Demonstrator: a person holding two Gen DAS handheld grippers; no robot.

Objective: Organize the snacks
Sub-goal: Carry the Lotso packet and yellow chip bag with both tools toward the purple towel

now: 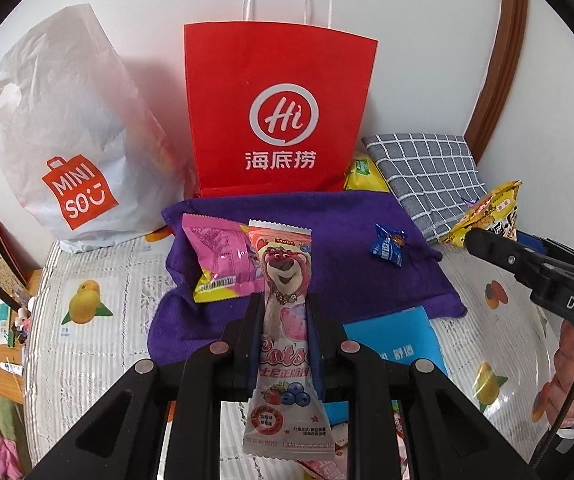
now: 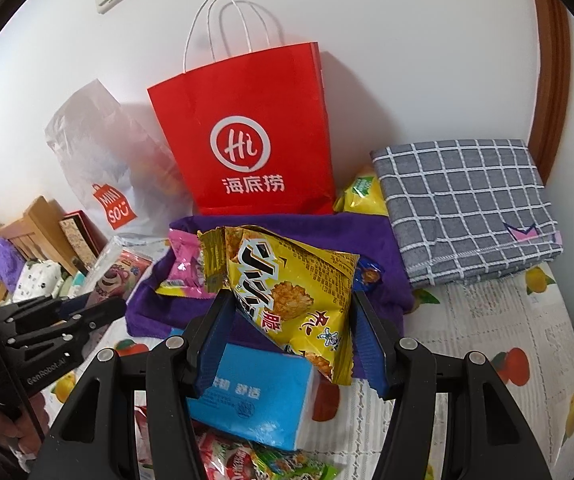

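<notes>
My left gripper [image 1: 285, 304] is shut on a long pink bear-print snack packet [image 1: 285, 280], held upright above the purple towel [image 1: 347, 236]. My right gripper [image 2: 291, 304] is shut on a puffy yellow snack bag [image 2: 295, 300], lifted over the same towel [image 2: 375, 240]. On the towel lie a pink and yellow packet [image 1: 219, 260] and a small blue wrapped candy [image 1: 387, 246]. A red paper bag [image 1: 279, 108] with white handles stands open against the wall behind the towel. In the left wrist view the right gripper with its yellow bag [image 1: 487, 216] shows at the right edge.
A white Miniso plastic bag [image 1: 67, 152] leans left of the red bag. A folded grey checked cloth [image 2: 467, 204] lies at the right, a yellow-green packet [image 2: 363, 196] beside it. A blue tissue pack [image 2: 255, 396] and more snacks [image 2: 247, 460] lie near me on the fruit-print tablecloth [image 2: 487, 320].
</notes>
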